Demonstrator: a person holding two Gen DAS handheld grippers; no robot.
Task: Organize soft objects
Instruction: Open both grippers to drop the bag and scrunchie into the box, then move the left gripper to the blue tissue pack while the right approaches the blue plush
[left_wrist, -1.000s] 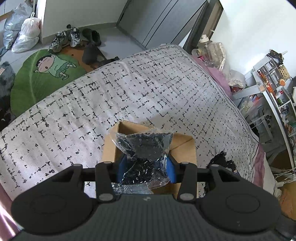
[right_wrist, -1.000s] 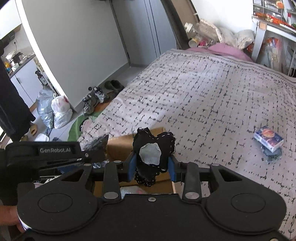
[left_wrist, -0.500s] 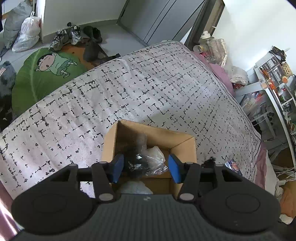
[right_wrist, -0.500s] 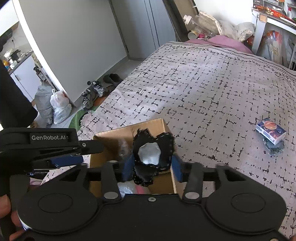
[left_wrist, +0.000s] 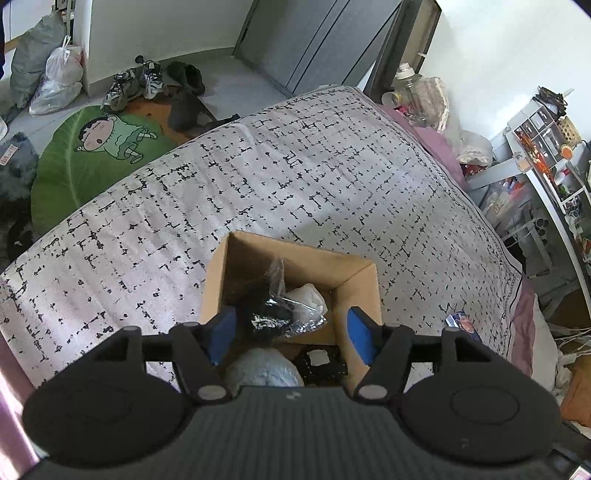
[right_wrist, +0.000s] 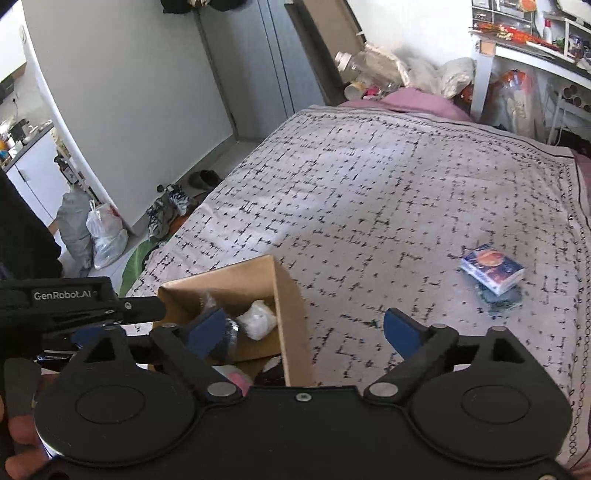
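Observation:
An open cardboard box (left_wrist: 364, 284) (right_wrist: 290, 295) stands on the patterned bed cover. Inside lie a black item in clear plastic (left_wrist: 273, 314), a white soft bundle (left_wrist: 308, 297) (right_wrist: 256, 319), a black patch with a white centre (left_wrist: 321, 363) and a pale grey bundle (left_wrist: 262, 371). My left gripper (left_wrist: 291, 334) is open and empty just above the box. My right gripper (right_wrist: 304, 330) is open wide and empty over the box's right wall. A blue packet (right_wrist: 491, 269) lies on the cover to the right, also seen in the left wrist view (left_wrist: 461, 325).
The bed cover (right_wrist: 369, 192) spreads far beyond the box. Shoes (left_wrist: 133, 81), plastic bags (left_wrist: 55, 85) and a green cartoon mat (left_wrist: 99, 147) lie on the floor left of the bed. Shelves (left_wrist: 546, 155) and clutter stand to the right.
Both grippers opened. The left let the plastic-wrapped black item drop into the box; the right let the black patch drop in too and spread its fingers wide.

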